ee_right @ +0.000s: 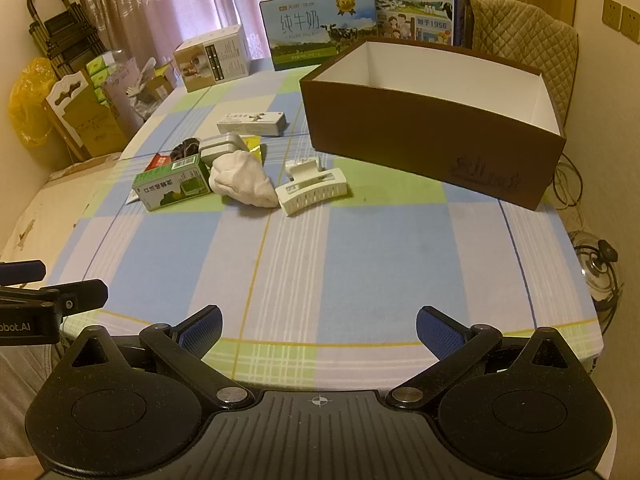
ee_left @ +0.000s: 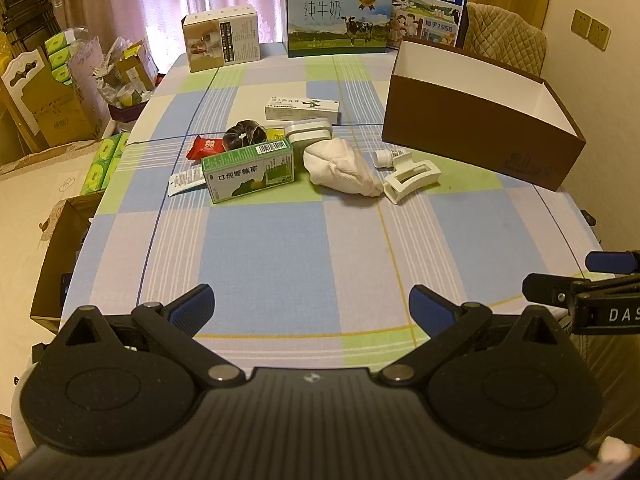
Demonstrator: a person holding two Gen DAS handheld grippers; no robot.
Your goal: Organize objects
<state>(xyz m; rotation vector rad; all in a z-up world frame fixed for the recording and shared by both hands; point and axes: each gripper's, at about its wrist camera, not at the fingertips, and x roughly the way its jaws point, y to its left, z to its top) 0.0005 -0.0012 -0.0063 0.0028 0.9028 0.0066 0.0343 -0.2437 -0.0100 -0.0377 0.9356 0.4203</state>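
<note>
The checked tablecloth (ee_left: 280, 248) stretched away ahead of both pairs of fingers. The brown box (ee_right: 424, 136), white inside, stood far ahead and to the right of the right gripper (ee_right: 319, 330), whose fingers were spread wide with nothing between them. The left gripper (ee_left: 312, 308) was likewise wide open and held nothing; it hovered over the near edge of the cloth, level with the other one.

Well ahead of the left gripper's fingers lay the clutter. The green carton (ee_left: 250, 172) lay on its side to the left, just beside the crumpled white cloth (ee_left: 340, 166). The white hair claw (ee_right: 312, 190) lay right of the cloth, touching it, nearest to the right gripper's line. Behind these were a long white box (ee_left: 302, 109), a white case (ee_left: 309, 130), a dark scrunchie (ee_left: 244, 136), a red packet (ee_left: 203, 147) and a small white bottle (ee_left: 383, 157).
</note>
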